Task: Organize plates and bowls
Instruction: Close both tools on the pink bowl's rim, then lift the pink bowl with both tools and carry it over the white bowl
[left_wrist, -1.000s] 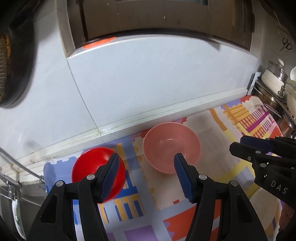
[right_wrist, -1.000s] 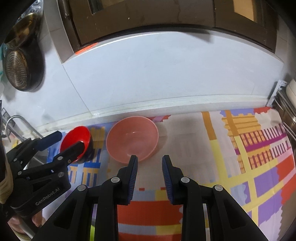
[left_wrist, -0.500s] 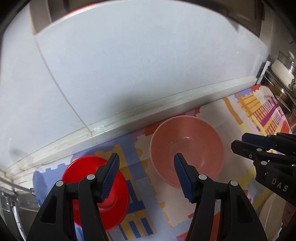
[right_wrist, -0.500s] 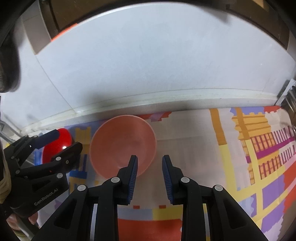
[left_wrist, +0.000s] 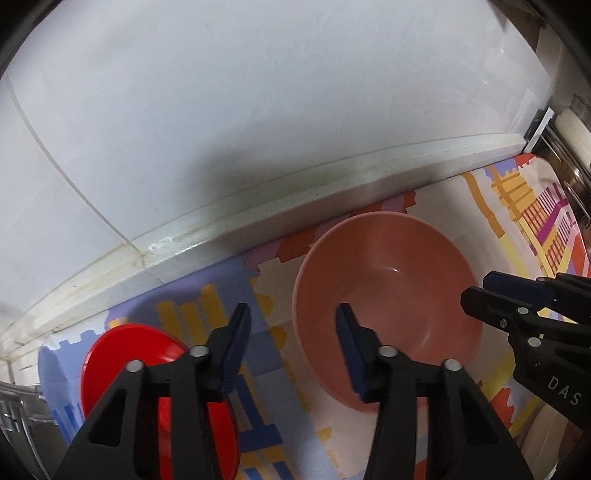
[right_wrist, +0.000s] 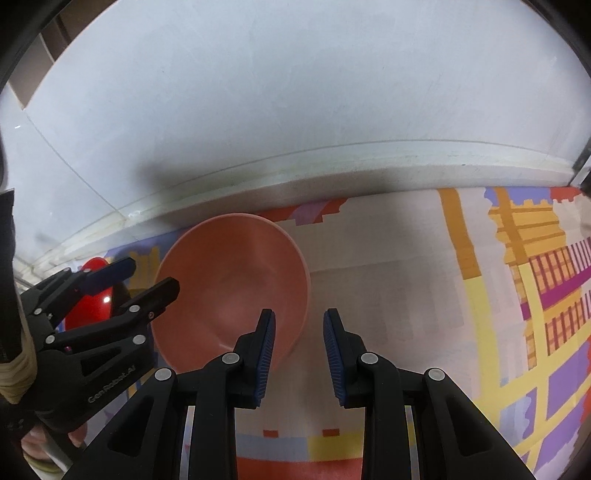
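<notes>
Left wrist view: the left tongs (left_wrist: 291, 332) are closing, straddling the near-left rim of the pink bowl (left_wrist: 388, 295) without touching it; the red bowl (left_wrist: 147, 369) sits left. Right wrist view: the right tongs (right_wrist: 299, 334) stand narrowly open, empty, at the pink bowl's (right_wrist: 232, 288) right rim. Both bowls rest apart on the patterned surface (right_wrist: 406, 288); stacking remains.

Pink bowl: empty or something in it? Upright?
Empty and upright. The pink bowl sits mouth-up on the patterned mat, and its bare inside shows down to the bottom in both wrist views.
</notes>
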